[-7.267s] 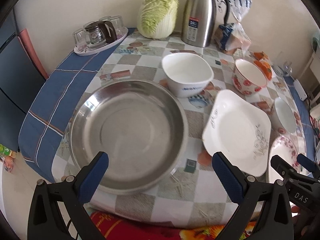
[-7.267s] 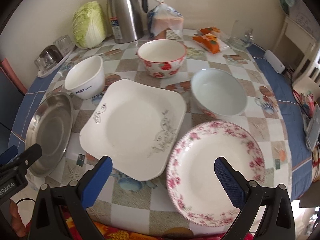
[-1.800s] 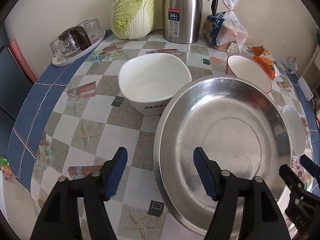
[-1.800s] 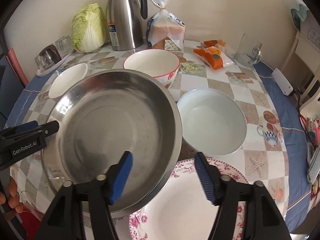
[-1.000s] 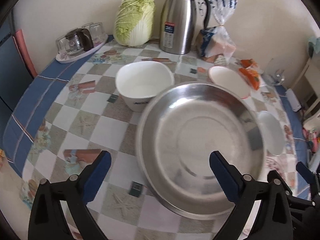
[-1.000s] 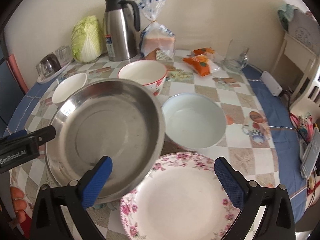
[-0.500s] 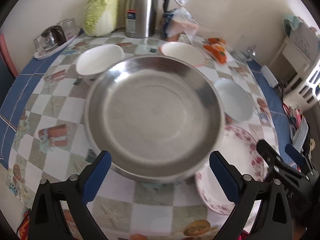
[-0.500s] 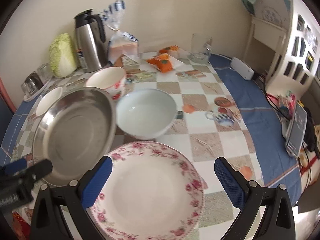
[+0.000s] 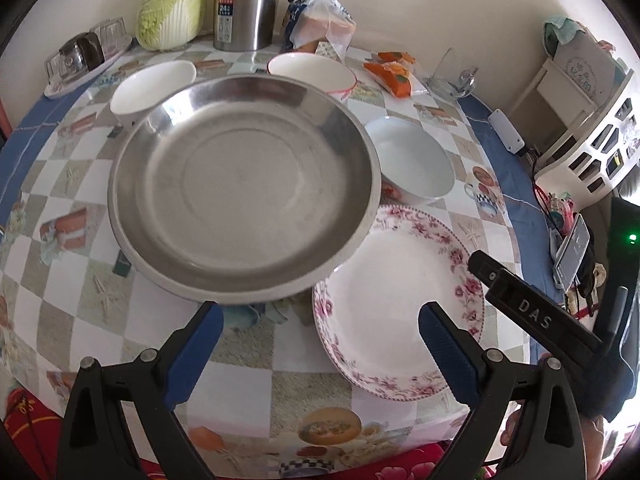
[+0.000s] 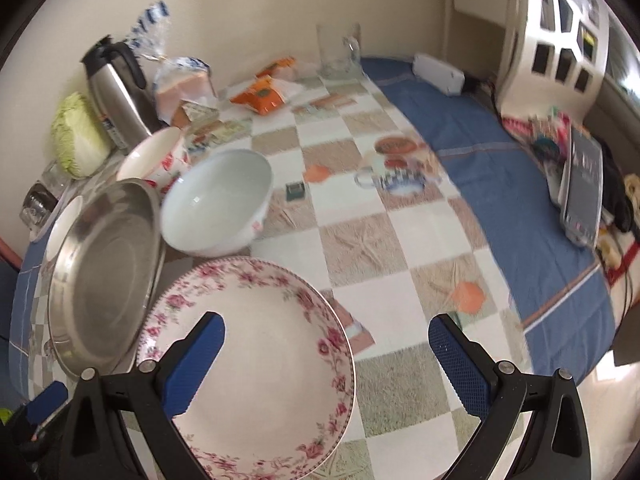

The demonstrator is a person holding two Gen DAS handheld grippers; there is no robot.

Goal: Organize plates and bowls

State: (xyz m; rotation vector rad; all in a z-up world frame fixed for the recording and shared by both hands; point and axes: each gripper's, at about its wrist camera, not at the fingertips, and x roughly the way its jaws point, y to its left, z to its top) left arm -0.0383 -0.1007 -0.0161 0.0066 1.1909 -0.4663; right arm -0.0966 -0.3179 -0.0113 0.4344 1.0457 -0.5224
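Steel basin (image 9: 244, 188) empty; floral plate (image 9: 400, 300) empty.

Silver steel basin (image 9: 244, 192); white plate (image 9: 396, 300) with pink floral rim; plain white bowl (image 9: 412, 160); beige-and-white checked worktop (image 9: 100, 320), blue-edged; blue-padded black tongs (image 9: 320, 344).

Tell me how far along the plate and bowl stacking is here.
Early. Done: the steel pan now sits where the square plate was earlier. In hand: nothing; left tongs and right tongs are both open. Left: the floral plate, pale bowl, strawberry bowl and white bowl stand separately.
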